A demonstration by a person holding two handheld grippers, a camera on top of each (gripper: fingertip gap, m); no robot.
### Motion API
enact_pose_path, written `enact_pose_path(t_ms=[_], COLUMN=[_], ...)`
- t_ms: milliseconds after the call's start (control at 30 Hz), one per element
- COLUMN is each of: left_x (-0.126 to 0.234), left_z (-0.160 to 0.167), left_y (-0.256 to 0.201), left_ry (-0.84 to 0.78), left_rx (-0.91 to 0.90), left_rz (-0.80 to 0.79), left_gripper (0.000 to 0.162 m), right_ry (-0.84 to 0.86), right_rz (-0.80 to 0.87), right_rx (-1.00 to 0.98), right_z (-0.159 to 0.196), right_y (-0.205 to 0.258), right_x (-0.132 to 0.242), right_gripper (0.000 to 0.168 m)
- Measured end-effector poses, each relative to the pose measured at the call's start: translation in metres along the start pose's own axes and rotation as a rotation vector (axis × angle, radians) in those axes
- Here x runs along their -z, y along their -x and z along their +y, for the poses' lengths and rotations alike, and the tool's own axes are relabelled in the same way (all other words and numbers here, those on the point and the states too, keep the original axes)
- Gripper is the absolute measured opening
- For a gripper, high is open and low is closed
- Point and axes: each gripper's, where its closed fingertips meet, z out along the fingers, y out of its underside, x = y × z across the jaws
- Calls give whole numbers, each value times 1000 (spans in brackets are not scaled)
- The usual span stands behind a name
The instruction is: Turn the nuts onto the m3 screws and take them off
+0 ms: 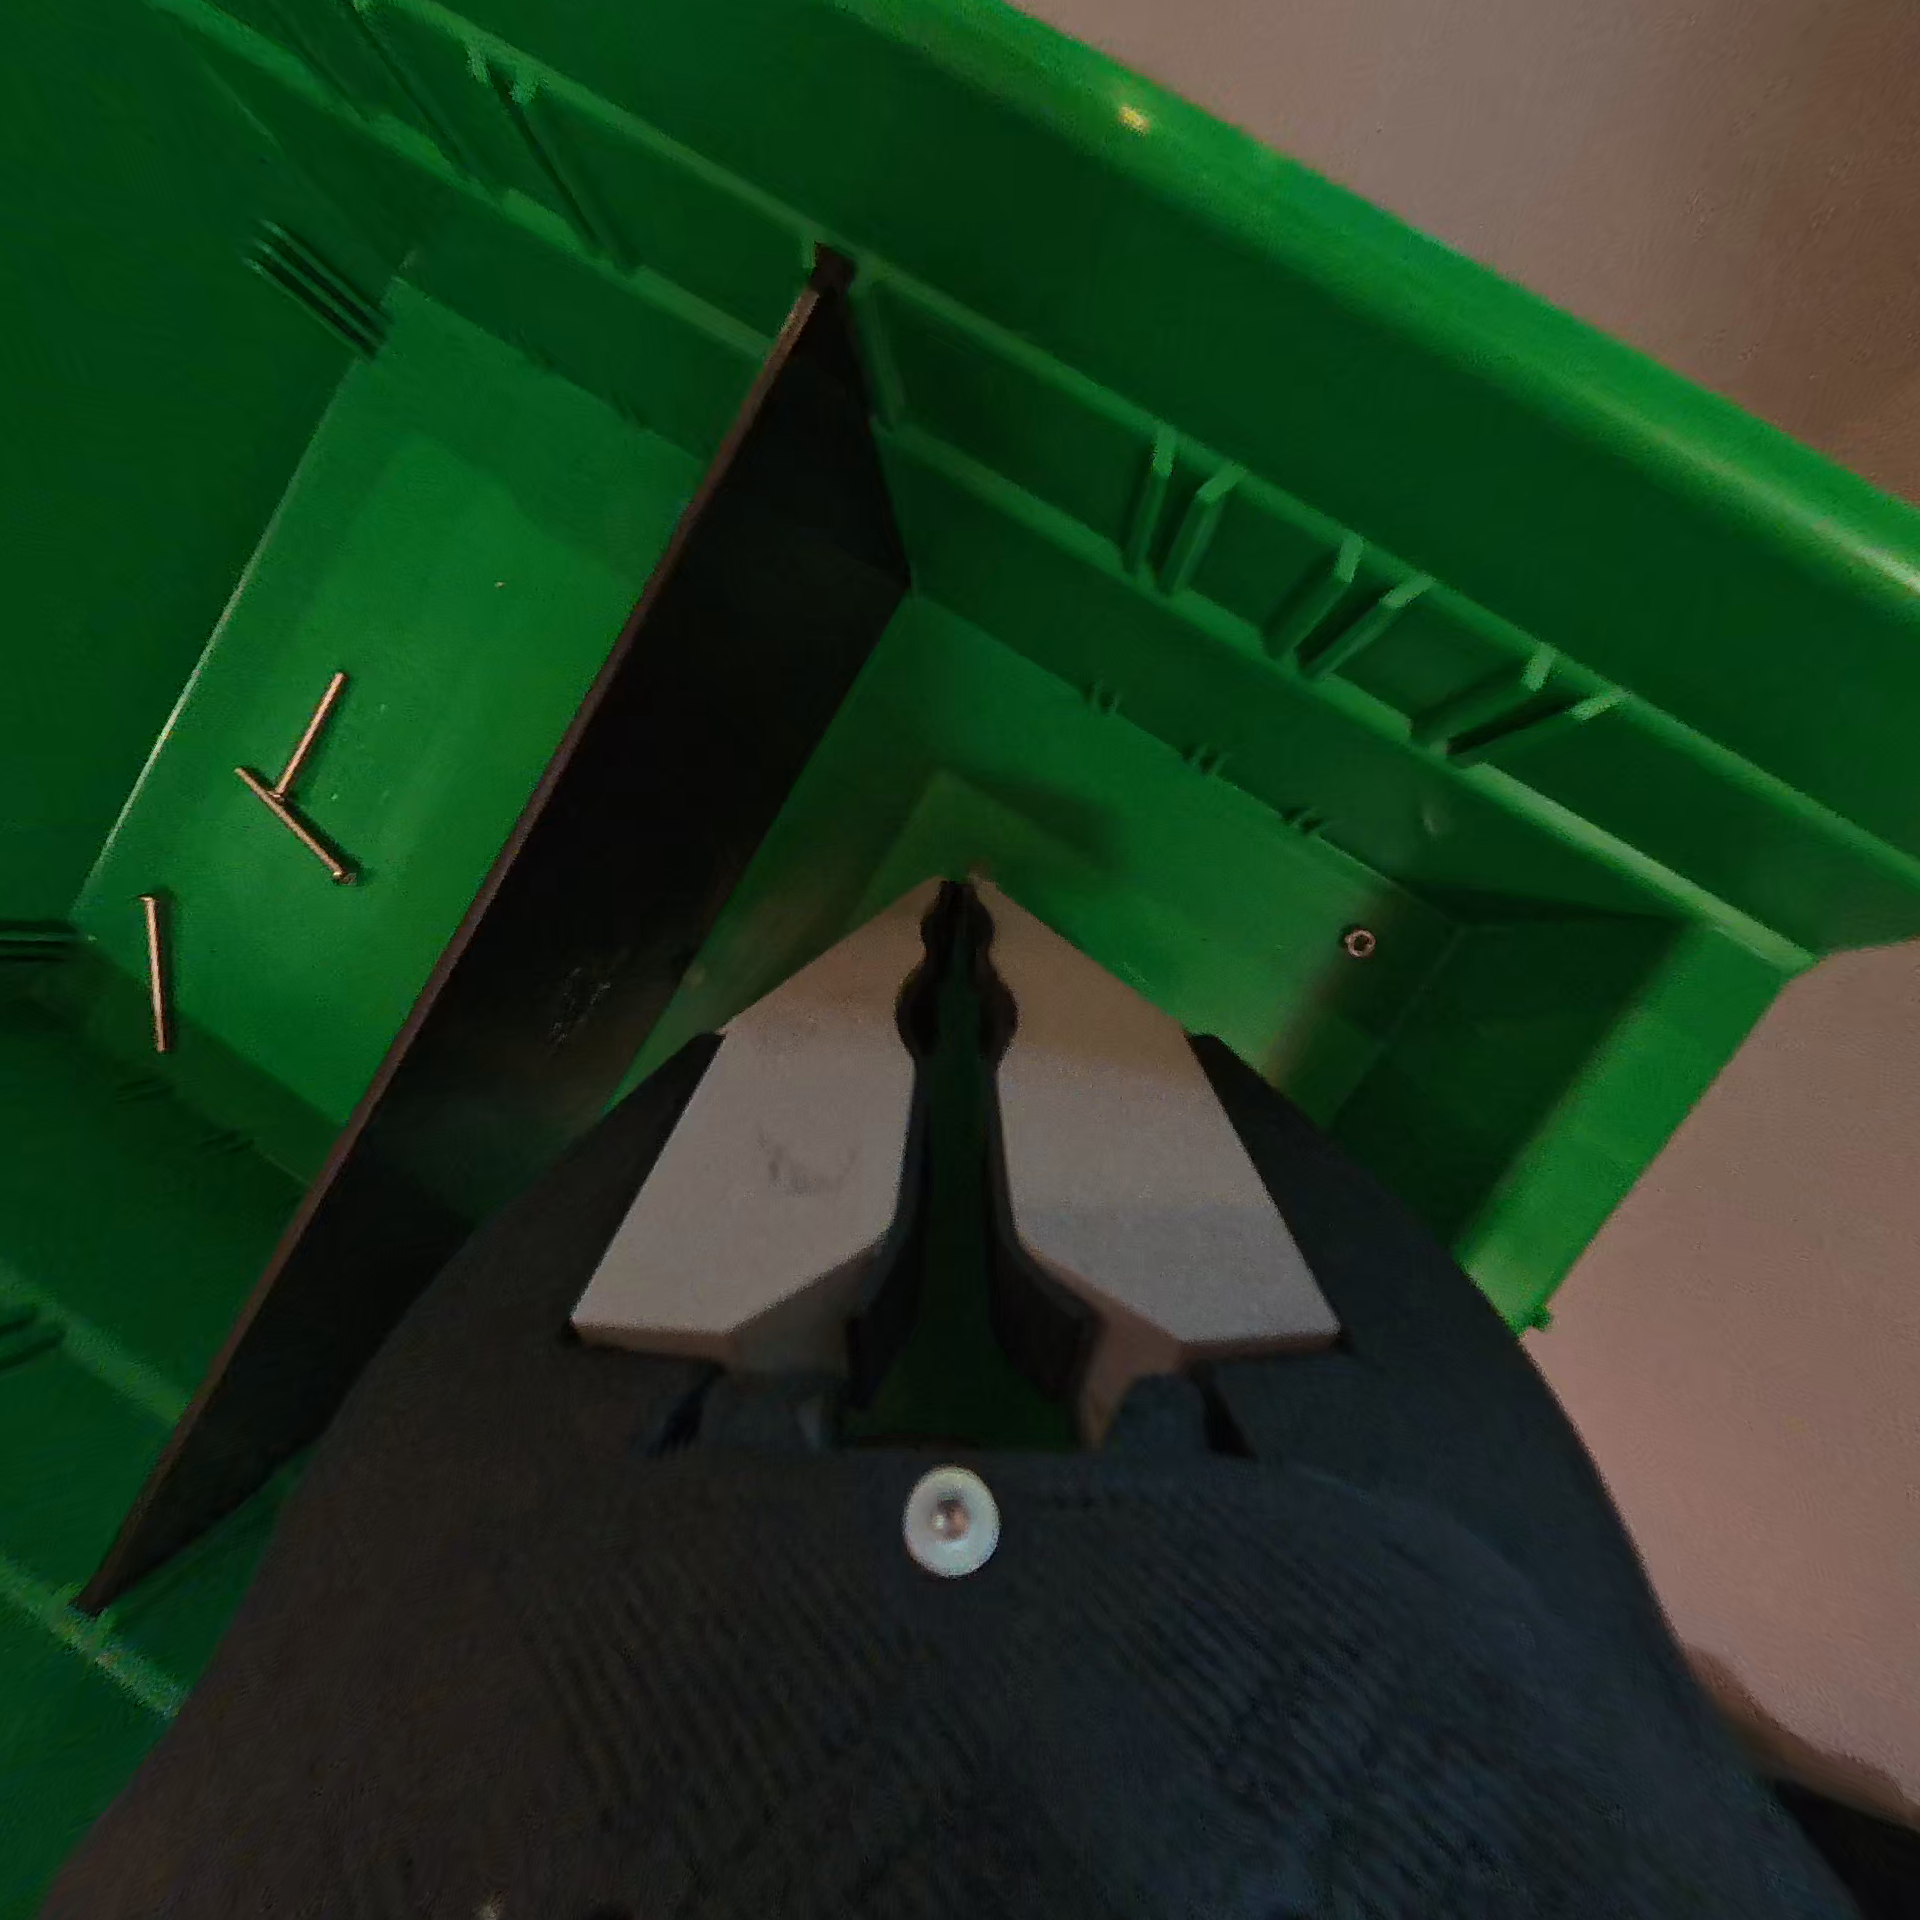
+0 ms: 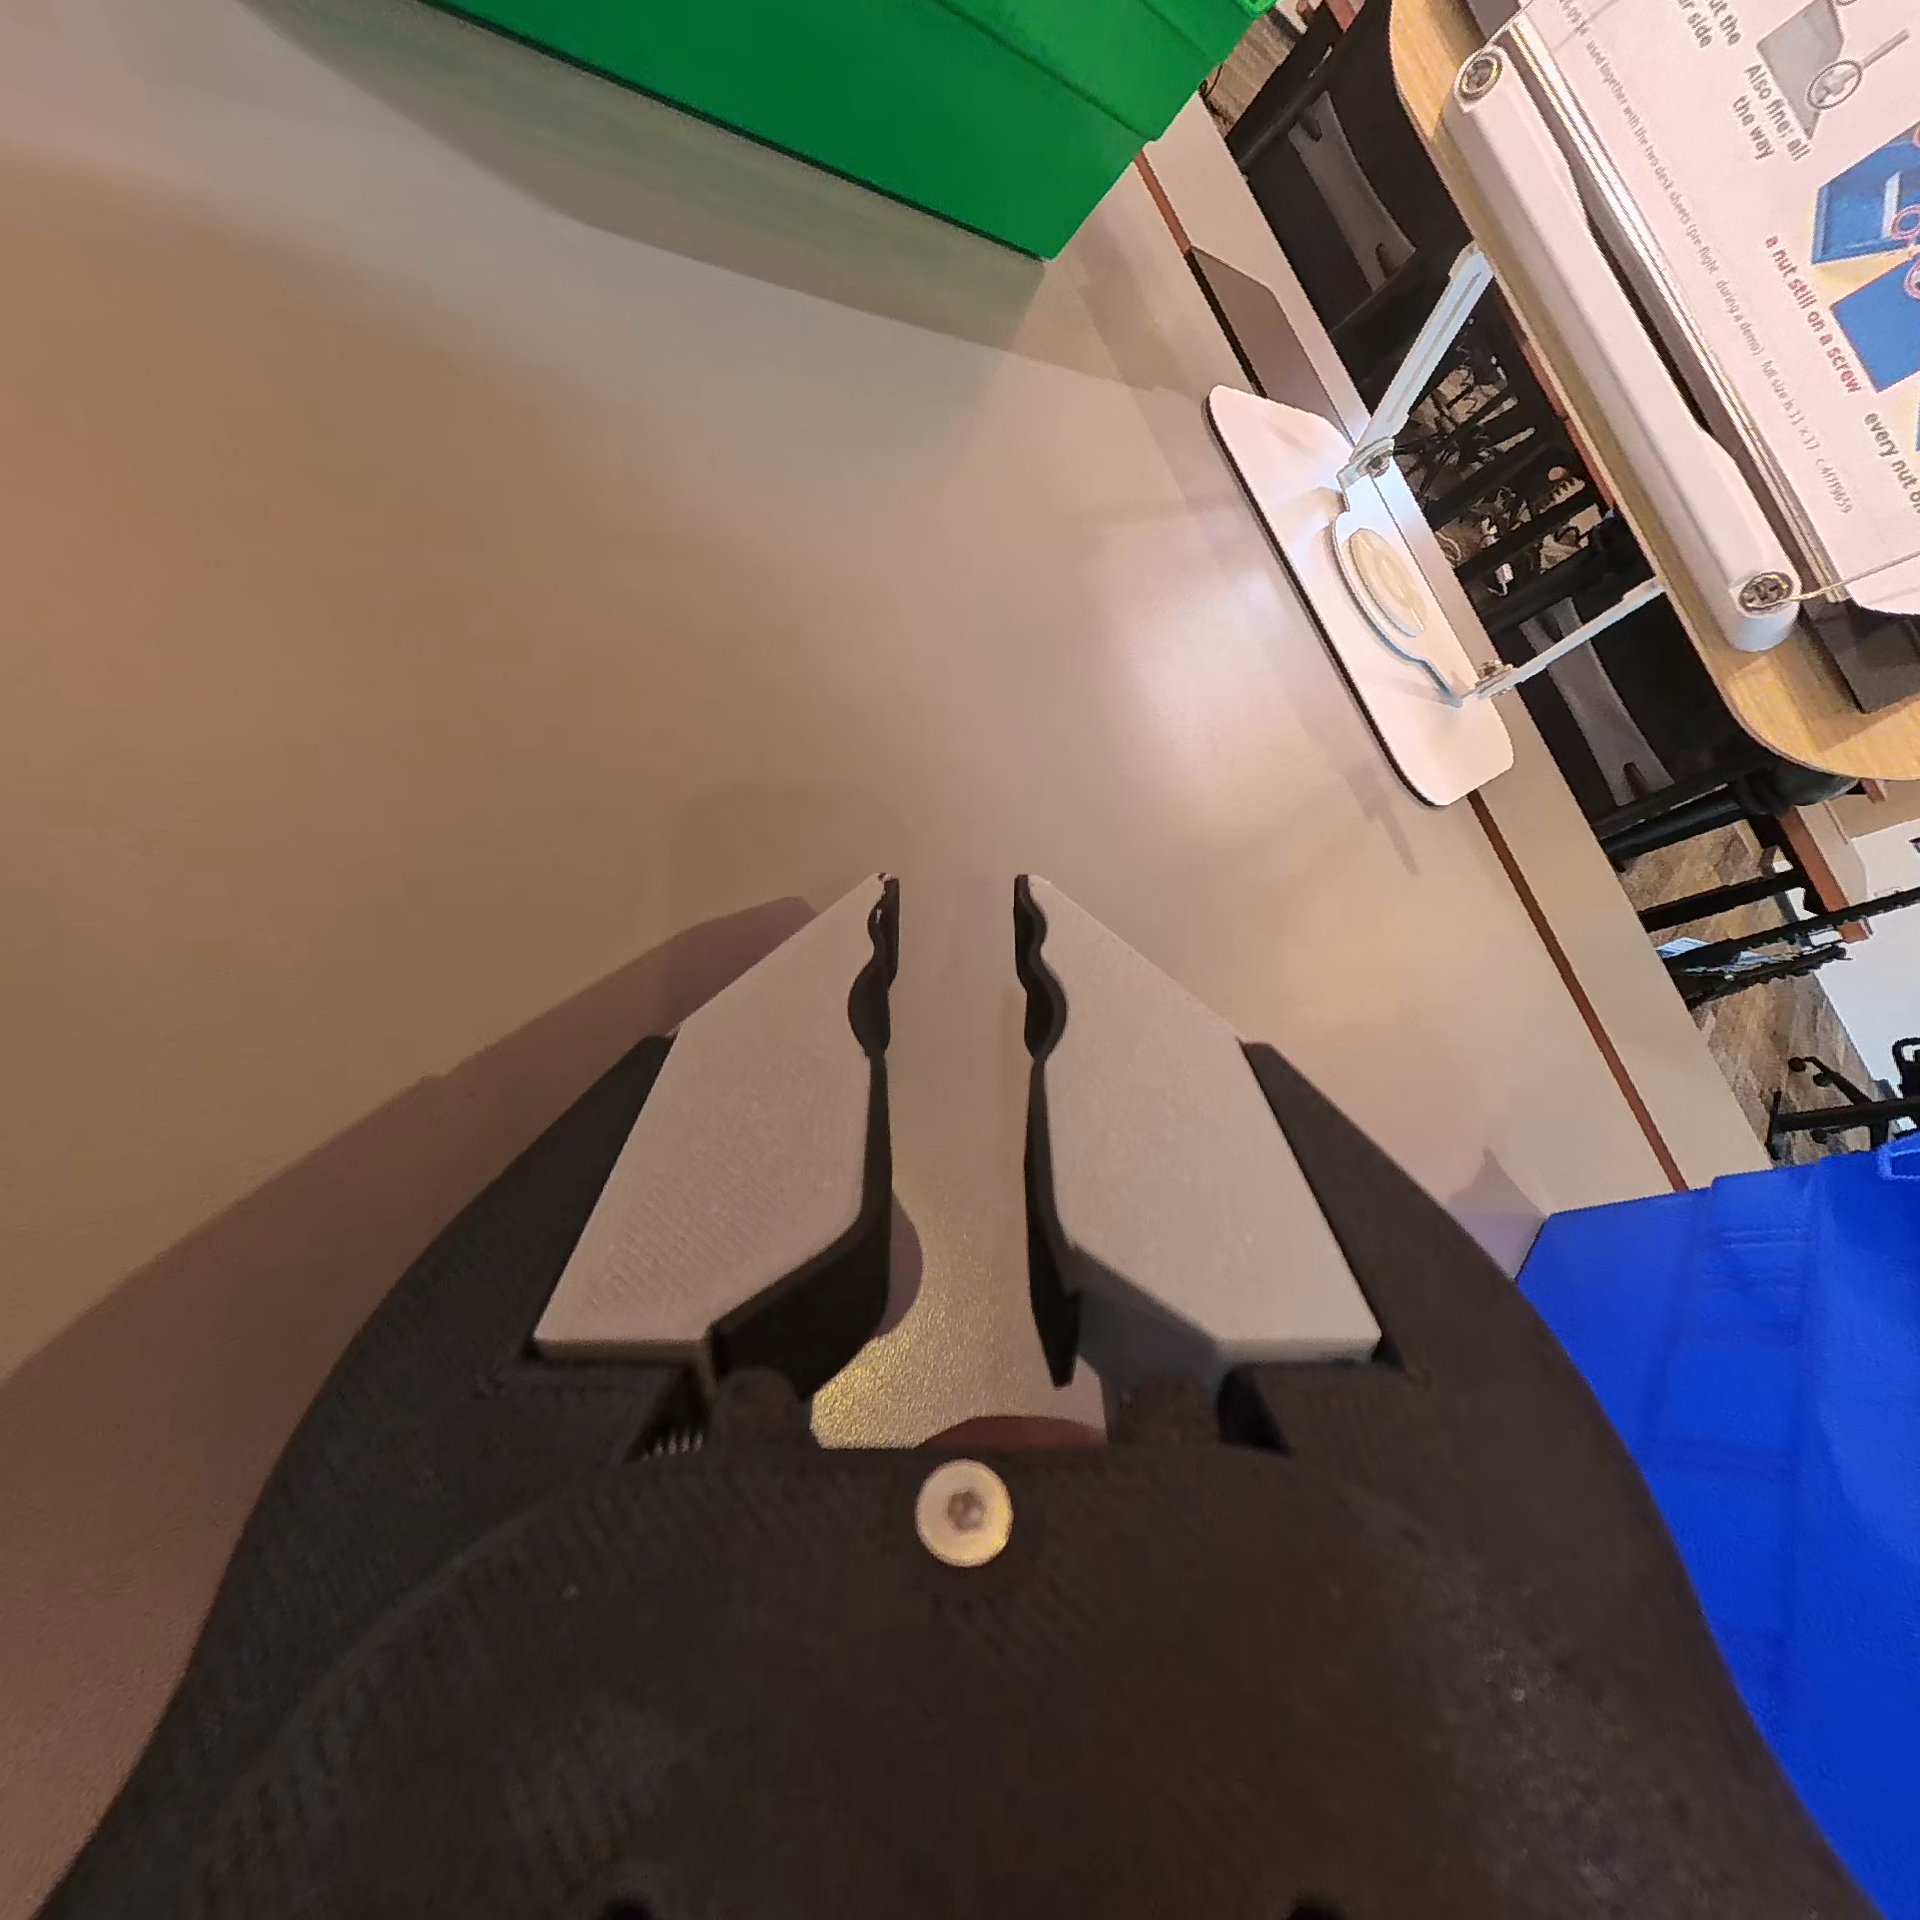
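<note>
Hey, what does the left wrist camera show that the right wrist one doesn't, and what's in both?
Only the left wrist view looks inside the green bin: a black divider, three screws in one compartment, one small nut in the other, with the left gripper shut above it. Only the right wrist view shows the open right gripper, a blue bin and a white stand. Both show the green bin and the table.

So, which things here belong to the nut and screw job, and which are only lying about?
For the job: three screws, one nut, green bin with black divider.

Lying about: blue bag, white document stand, instruction sheet.
</note>
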Motion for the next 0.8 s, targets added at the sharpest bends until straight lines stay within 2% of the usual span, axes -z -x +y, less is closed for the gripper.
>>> enact_pose_path(t_ms=[33,267,467,533,800], left_x=[2,4,5,3,-6], left_z=[0,-2,-12,-11,-9], left_y=[1,3,-18,-29,-38], left_ry=[-6,-28,-86,-72,-28], left_rx=[2,18,2,-20,-70], left_rz=[-5,-8,111,157,158], left_gripper=[0,0,0,2,9], right_ry=[1,4,4,4,7], right_rz=[0,2,0,0,1], right_rx=[0,2,2,1,1], right_z=[0,1,1,1,1], right_y=[0,0,0,0,0], right_x=[0,0,-1,0,-1], right_gripper=[19,19,19,19,19])
